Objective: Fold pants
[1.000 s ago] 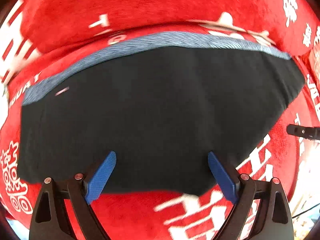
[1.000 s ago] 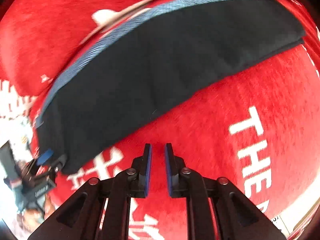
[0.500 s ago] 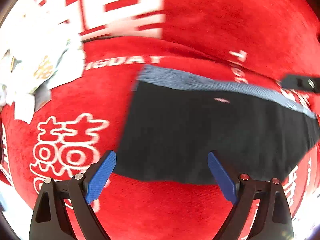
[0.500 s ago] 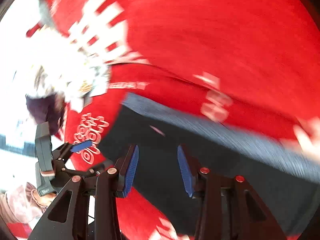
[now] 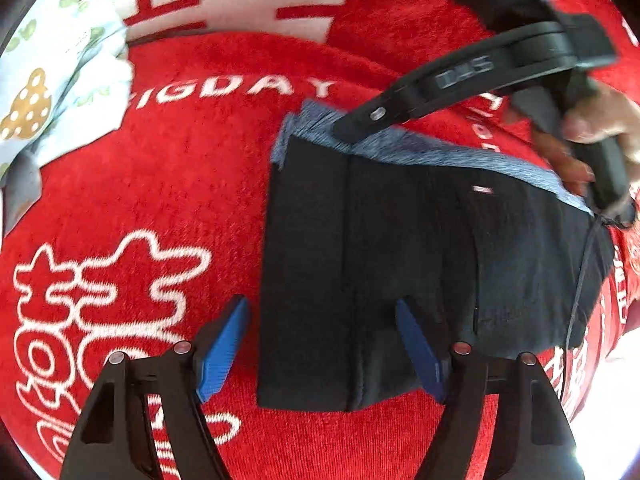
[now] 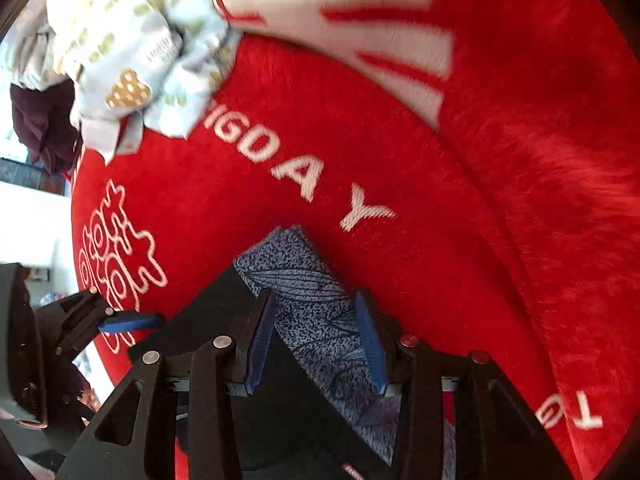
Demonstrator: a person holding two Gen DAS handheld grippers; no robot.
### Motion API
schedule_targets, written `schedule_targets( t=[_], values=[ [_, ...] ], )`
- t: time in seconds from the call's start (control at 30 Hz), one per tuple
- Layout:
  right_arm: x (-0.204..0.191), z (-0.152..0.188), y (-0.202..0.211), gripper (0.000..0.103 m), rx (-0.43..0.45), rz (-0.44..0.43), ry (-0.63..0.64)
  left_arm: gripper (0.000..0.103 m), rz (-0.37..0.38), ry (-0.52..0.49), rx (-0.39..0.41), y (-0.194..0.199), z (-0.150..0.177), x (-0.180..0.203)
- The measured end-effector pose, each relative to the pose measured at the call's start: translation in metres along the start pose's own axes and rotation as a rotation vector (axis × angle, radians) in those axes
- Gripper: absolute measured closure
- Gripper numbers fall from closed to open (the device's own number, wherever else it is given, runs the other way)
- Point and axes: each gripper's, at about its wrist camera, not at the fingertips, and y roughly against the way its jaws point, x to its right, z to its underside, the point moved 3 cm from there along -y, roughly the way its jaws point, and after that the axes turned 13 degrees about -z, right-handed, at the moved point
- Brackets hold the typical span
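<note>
The black pants lie folded flat on the red blanket, their blue-grey waistband along the far edge. My left gripper is open and straddles the near left corner of the pants, just above the cloth. My right gripper is open over the left end of the waistband, with the band between its pads. In the left wrist view the right gripper's body reaches in from the upper right, held by a hand. The left gripper also shows at the left of the right wrist view.
The red blanket with white lettering covers the whole surface. A crumpled pale patterned garment lies at the far left, also seen in the right wrist view. A dark maroon garment lies beside it.
Both grippers have swung left to the left end of the pants. The right gripper has opened wider and come down over the waistband corner. The left gripper now straddles the near left corner.
</note>
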Motion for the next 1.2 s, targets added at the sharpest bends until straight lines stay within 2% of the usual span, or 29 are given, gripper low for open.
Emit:
schedule_targets(
  t=[0.03,0.07,0.1,0.2,0.27,0.37,0.43,0.57,0.6,0.63,0.73,0.8,0.83,0.9,1.0,1.1,1.17,1.2],
  values=[
    [0.003,0.000,-0.002,0.072,-0.009,-0.011,-0.006,0.037,-0.005,-0.004,0.000,0.000,0.000,0.001],
    [0.003,0.000,-0.001,0.091,-0.007,-0.034,-0.012,0.037,-0.002,-0.006,0.001,0.000,0.001,0.001],
    [0.002,0.002,0.004,0.095,-0.007,-0.054,-0.018,0.039,0.006,0.002,0.005,0.001,0.003,0.001],
    [-0.012,0.009,0.016,0.096,-0.032,-0.111,0.022,0.045,0.030,0.028,-0.003,0.004,0.009,-0.003],
    [-0.017,0.009,0.021,0.096,-0.030,-0.087,0.051,0.045,0.039,0.037,-0.014,0.005,0.012,-0.006],
    [-0.012,0.001,0.023,0.087,-0.011,-0.011,0.055,0.045,0.033,0.028,-0.011,0.005,0.016,-0.007],
    [-0.006,-0.005,0.015,0.078,-0.026,-0.011,0.044,0.045,0.032,0.024,-0.005,0.000,0.013,-0.001],
    [-0.004,-0.005,-0.005,0.079,-0.061,0.021,0.047,0.045,0.043,0.028,0.013,0.002,0.005,-0.001],
    [-0.002,-0.005,-0.004,0.095,-0.054,0.009,0.027,0.045,0.045,0.028,0.016,0.003,0.005,-0.001],
    [-0.002,-0.004,-0.001,0.096,-0.045,-0.002,0.016,0.045,0.048,0.032,0.017,0.005,0.006,-0.003],
    [-0.014,0.001,0.018,0.096,-0.024,-0.077,0.039,0.045,0.059,0.049,0.011,0.009,0.011,-0.005],
    [-0.022,0.001,0.027,0.096,-0.017,-0.091,0.060,0.045,0.047,0.051,0.005,0.011,0.015,-0.005],
    [-0.020,0.000,0.030,0.094,-0.018,-0.085,0.062,0.045,0.044,0.053,0.003,0.011,0.016,-0.005],
    [-0.013,-0.005,0.030,0.090,-0.013,-0.018,0.063,0.045,0.045,0.053,0.003,0.011,0.018,-0.005],
    [-0.007,-0.009,0.019,0.078,-0.029,-0.003,0.042,0.045,0.047,0.054,0.008,0.008,0.015,-0.004],
    [-0.008,-0.009,-0.002,0.076,-0.073,0.017,0.049,0.045,0.044,0.048,0.019,0.007,0.015,-0.001],
    [-0.006,-0.009,-0.005,0.076,-0.070,0.019,0.050,0.045,0.047,0.047,0.023,0.007,0.015,-0.001],
    [-0.005,-0.010,-0.004,0.081,-0.063,0.003,0.039,0.045,0.048,0.049,0.023,0.009,0.018,-0.002]
  ],
)
